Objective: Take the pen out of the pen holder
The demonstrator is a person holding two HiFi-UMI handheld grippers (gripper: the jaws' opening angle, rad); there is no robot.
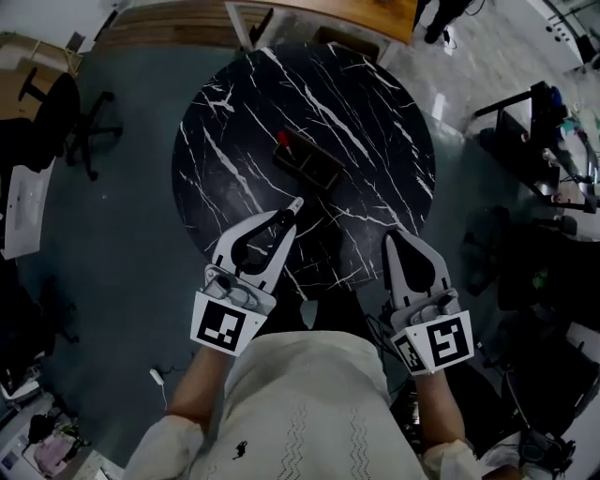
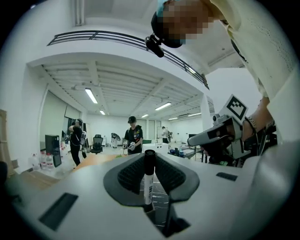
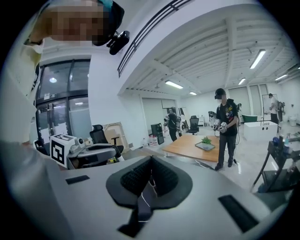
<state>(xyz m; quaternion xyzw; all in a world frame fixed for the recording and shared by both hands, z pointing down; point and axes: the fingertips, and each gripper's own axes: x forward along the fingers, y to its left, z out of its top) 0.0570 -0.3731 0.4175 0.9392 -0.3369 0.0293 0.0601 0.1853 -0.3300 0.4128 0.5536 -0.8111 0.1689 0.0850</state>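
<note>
A dark pen holder [image 1: 309, 163] with something red [image 1: 282, 139] at its far end stands near the middle of the round black marble table [image 1: 234, 103]. My left gripper [image 1: 296, 204] hovers just in front of the holder, shut on a pen. In the left gripper view the pen [image 2: 148, 180], white-bodied with a black cap, stands upright between the jaws of the left gripper [image 2: 149, 154]. My right gripper [image 1: 391, 235] is over the table's near right edge, apart from the holder. Its jaws are closed together with nothing between them, as the right gripper view shows for the right gripper [image 3: 151, 161].
A black office chair [image 1: 58, 117] stands left of the table and a wooden desk [image 1: 319, 11] lies beyond it. Dark equipment [image 1: 548, 141] crowds the right side. Several people [image 2: 132, 136] stand in the room behind.
</note>
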